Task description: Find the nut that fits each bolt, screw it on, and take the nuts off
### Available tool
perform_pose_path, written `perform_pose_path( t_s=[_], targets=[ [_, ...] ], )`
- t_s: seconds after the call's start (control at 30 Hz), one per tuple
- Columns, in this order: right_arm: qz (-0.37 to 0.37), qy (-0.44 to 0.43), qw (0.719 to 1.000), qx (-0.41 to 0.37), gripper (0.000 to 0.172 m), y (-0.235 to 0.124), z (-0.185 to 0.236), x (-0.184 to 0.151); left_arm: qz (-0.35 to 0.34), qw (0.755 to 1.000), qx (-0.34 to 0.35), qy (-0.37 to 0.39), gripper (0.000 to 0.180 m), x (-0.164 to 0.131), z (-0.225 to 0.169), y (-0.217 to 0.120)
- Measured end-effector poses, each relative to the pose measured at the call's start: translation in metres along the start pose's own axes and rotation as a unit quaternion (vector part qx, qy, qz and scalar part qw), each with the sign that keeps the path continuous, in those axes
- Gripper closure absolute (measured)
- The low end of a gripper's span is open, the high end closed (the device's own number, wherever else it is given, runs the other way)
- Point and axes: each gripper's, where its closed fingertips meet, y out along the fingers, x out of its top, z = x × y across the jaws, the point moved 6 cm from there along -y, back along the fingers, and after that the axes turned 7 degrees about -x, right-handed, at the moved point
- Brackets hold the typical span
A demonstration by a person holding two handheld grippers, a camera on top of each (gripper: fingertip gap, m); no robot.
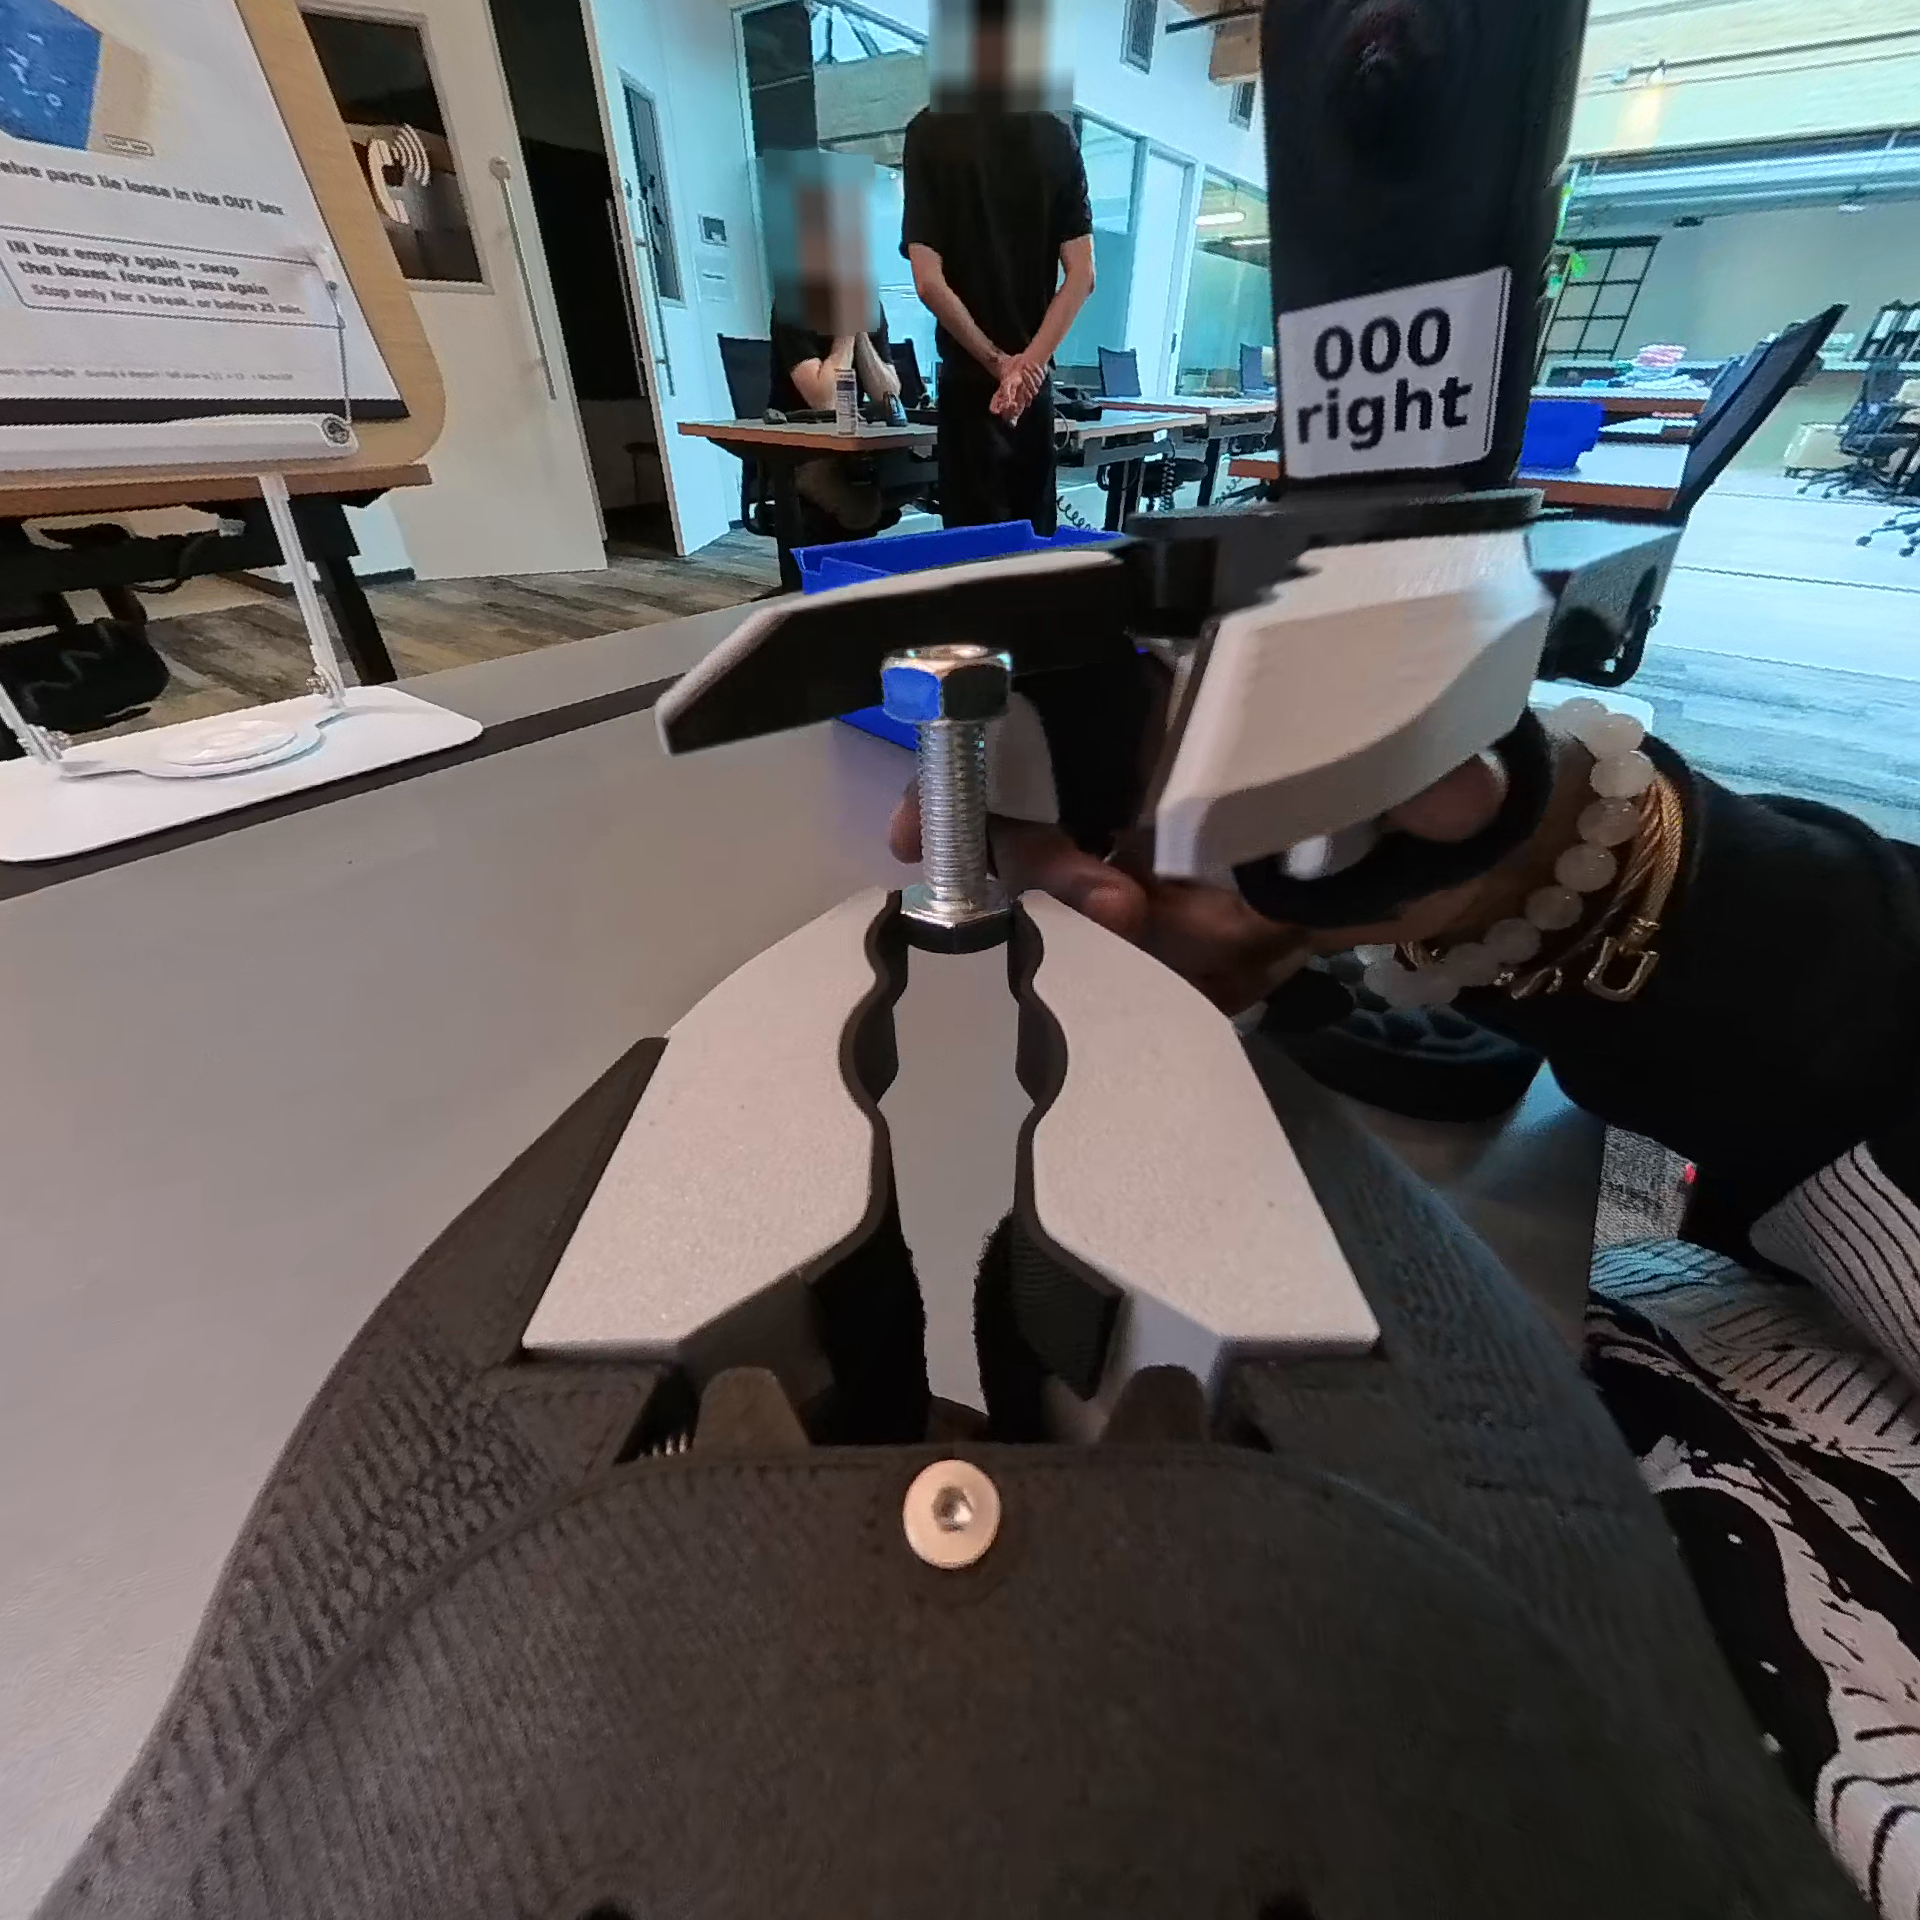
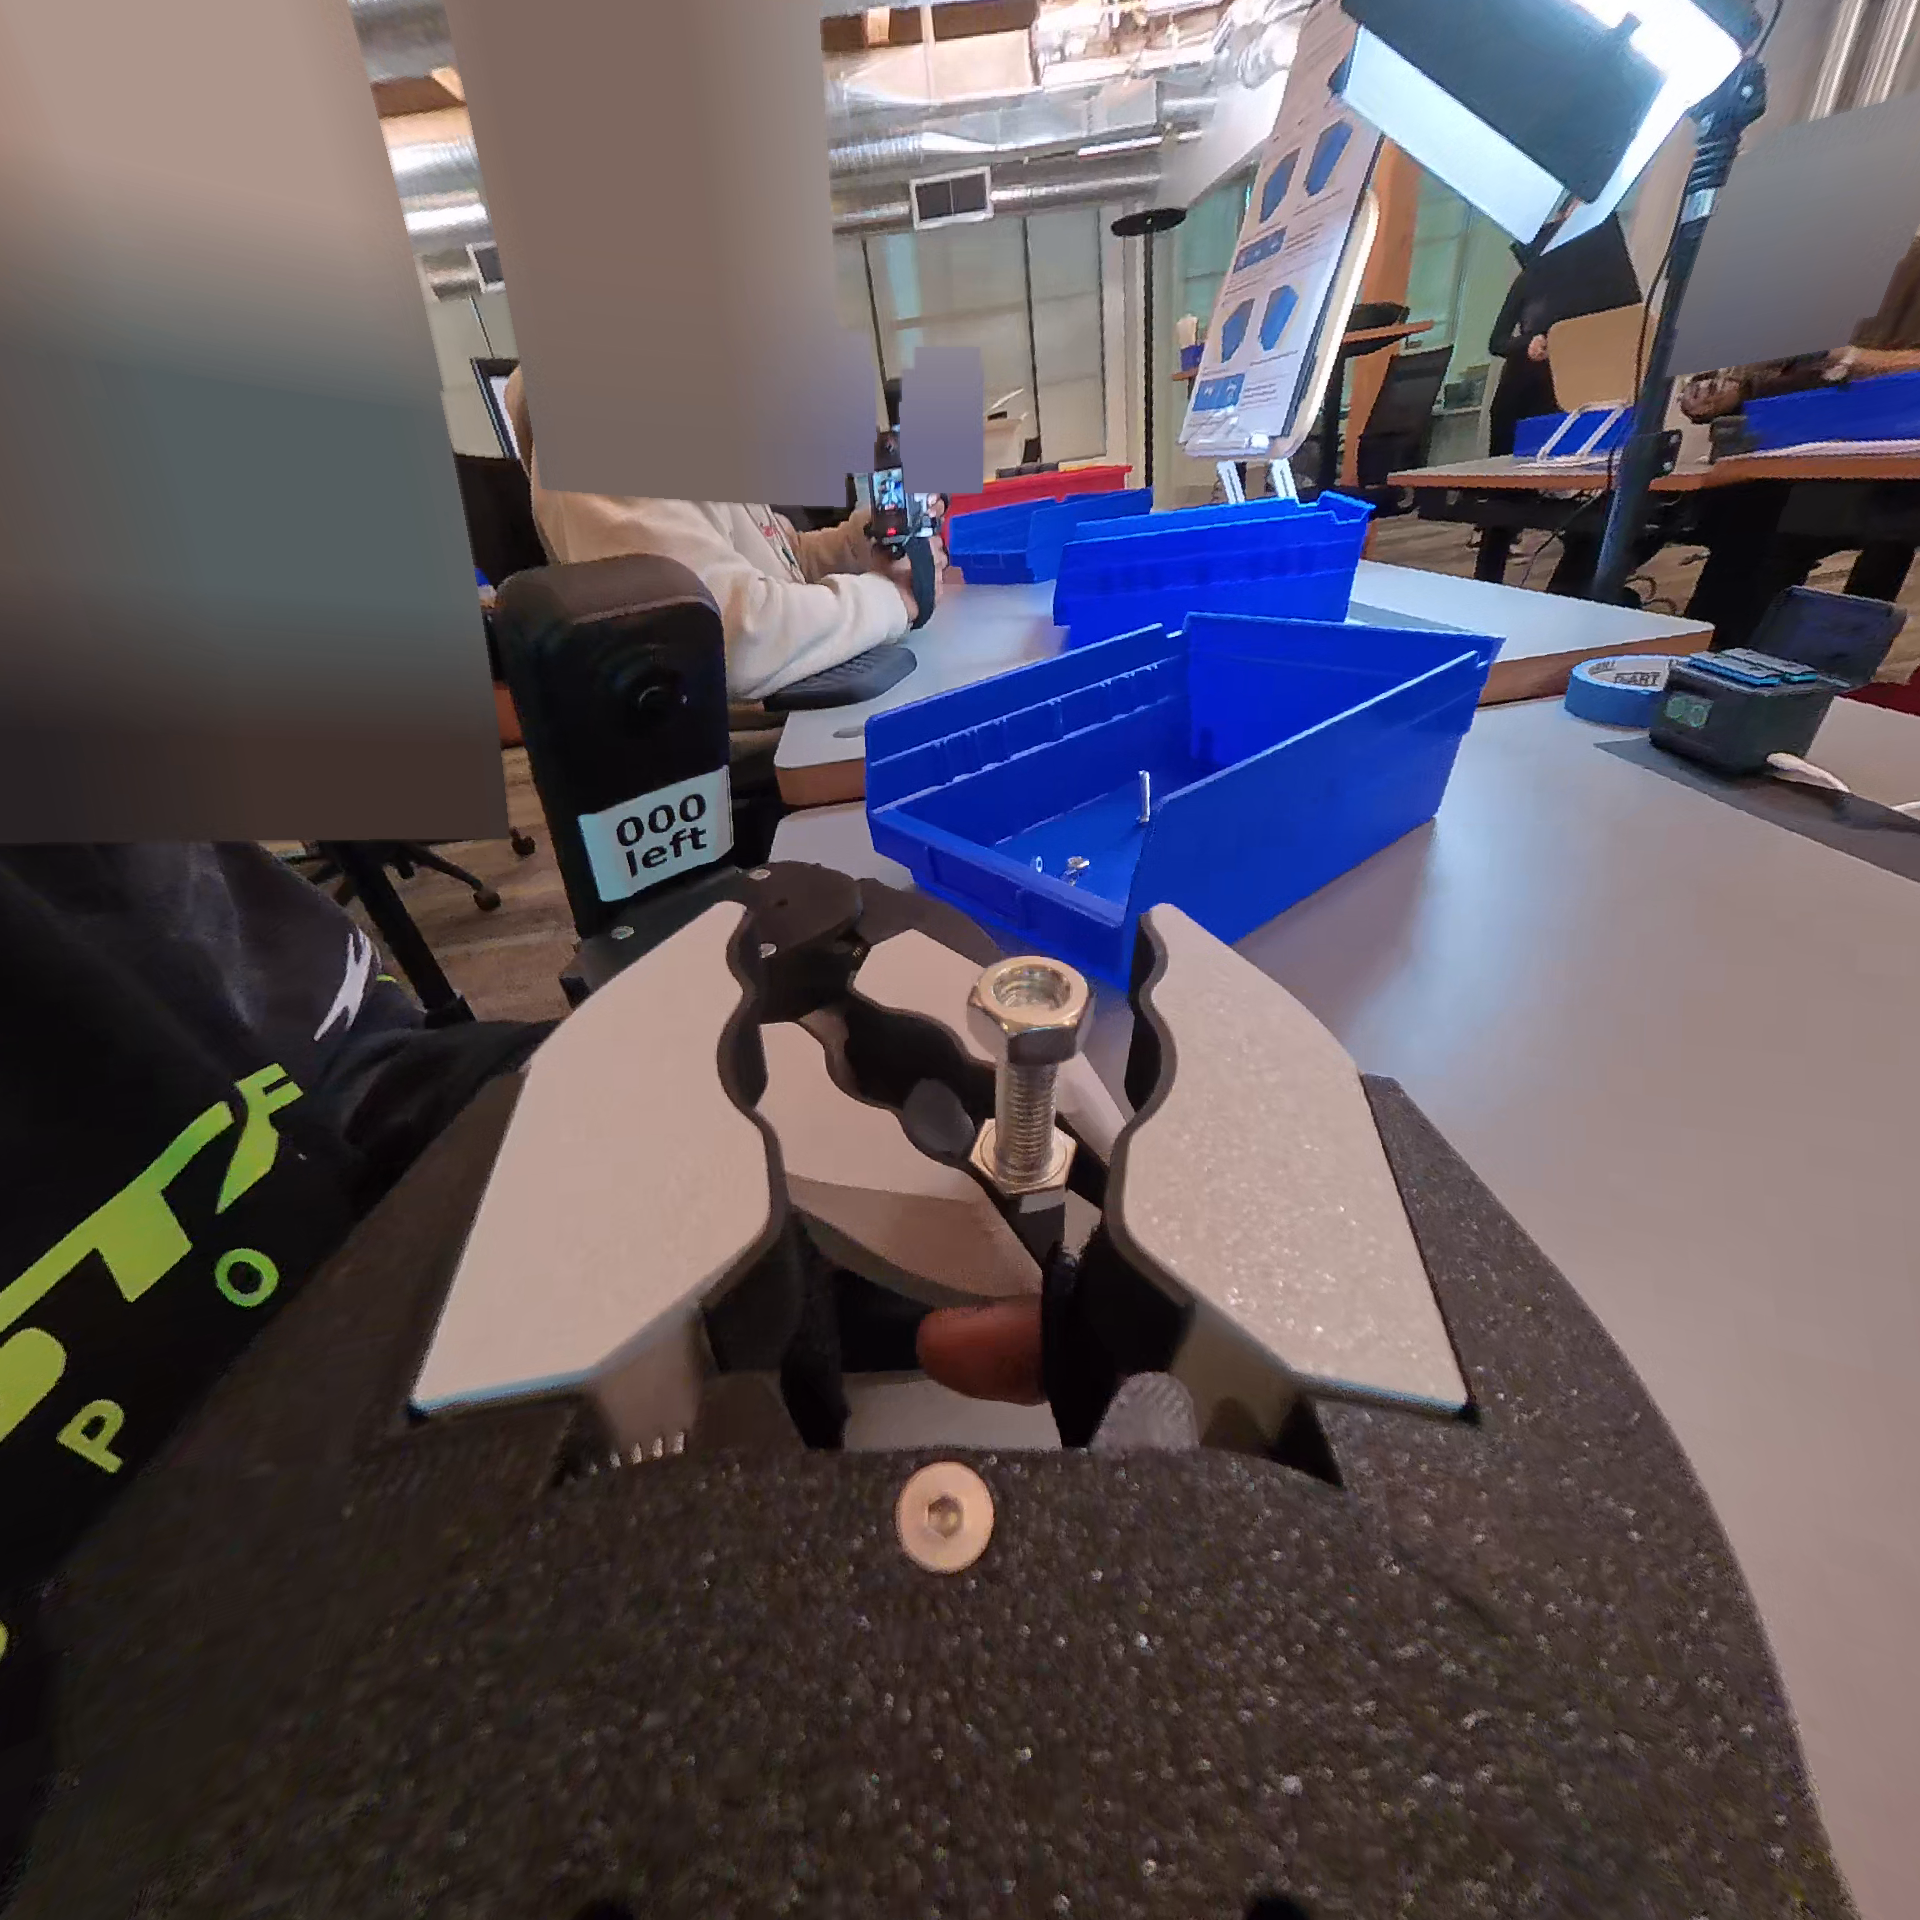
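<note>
An open blue plastic bin (image 2: pixel 1174 790) sits on my grey worktop (image 2: pixel 1558 1039) beyond the grippers. My left gripper (image 1: pixel 954 925) clamps the head of the upright silver threaded bolt (image 1: pixel 954 810); its silver hex nut (image 2: pixel 1029 1013) sits at the tip between the wide-open fingers of my right gripper (image 2: pixel 940 1023).

The left gripper (image 1: pixel 954 920) has two pale grey fingers (image 1: pixel 769 1122) with wavy black inner edges, set in a rough black printed body with one silver hex screw (image 1: pixel 951 1527). The right gripper (image 2: pixel 940 1029) is built alike, with its own silver screw (image 2: pixel 943 1519). Each carries a black upright camera housing (image 1: pixel 1392 208) bearing a white label (image 1: pixel 1387 379). The person wears a black sleeve (image 1: pixel 1766 997), a white bead bracelet (image 1: pixel 1579 862) and gold bangles (image 1: pixel 1647 883).
</note>
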Motion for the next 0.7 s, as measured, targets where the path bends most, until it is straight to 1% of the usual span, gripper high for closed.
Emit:
perform_pose_path(
  t_s=[0.1, 0.3, 0.4, 0.57, 0.6, 0.63, 0.67, 0.7],
  targets=[
    [0.006, -0.008, 1.0, 0.007, 0.109, 0.0, 0.002, -0.001, 0.005, 1.0, -0.005, -0.003, 0.162, -0.001, 0.0, 0.001],
    [0.011, -0.013, 1.0, 0.004, 0.108, -0.004, 0.003, -0.001, 0.012, 1.0, 0.0, 0.0, 0.162, -0.002, 0.0, 0.002],
    [0.008, -0.01, 1.0, -0.008, 0.106, -0.009, 0.003, -0.002, 0.01, 1.0, 0.002, -0.004, 0.162, -0.002, 0.001, 0.002],
    [0.001, -0.001, 1.0, -0.029, 0.109, -0.026, 0.005, -0.004, 0.005, 1.0, 0.007, -0.01, 0.162, -0.002, 0.003, 0.001],
    [-0.002, 0.001, 0.999, -0.032, 0.111, -0.03, 0.006, -0.005, 0.005, 1.0, 0.008, -0.011, 0.162, -0.002, 0.003, 0.001],
    [-0.004, 0.0, 0.999, -0.032, 0.116, -0.035, 0.007, -0.005, 0.004, 1.0, 0.009, -0.012, 0.162, -0.002, 0.004, 0.001],
    [-0.005, -0.001, 1.0, -0.027, 0.13, -0.039, 0.009, -0.006, 0.004, 1.0, 0.009, -0.013, 0.162, -0.002, 0.004, 0.001],
    [-0.007, 0.0, 1.0, -0.023, 0.137, -0.042, 0.01, -0.006, 0.004, 1.0, 0.008, -0.014, 0.162, -0.002, 0.004, 0.001]
  ],
)
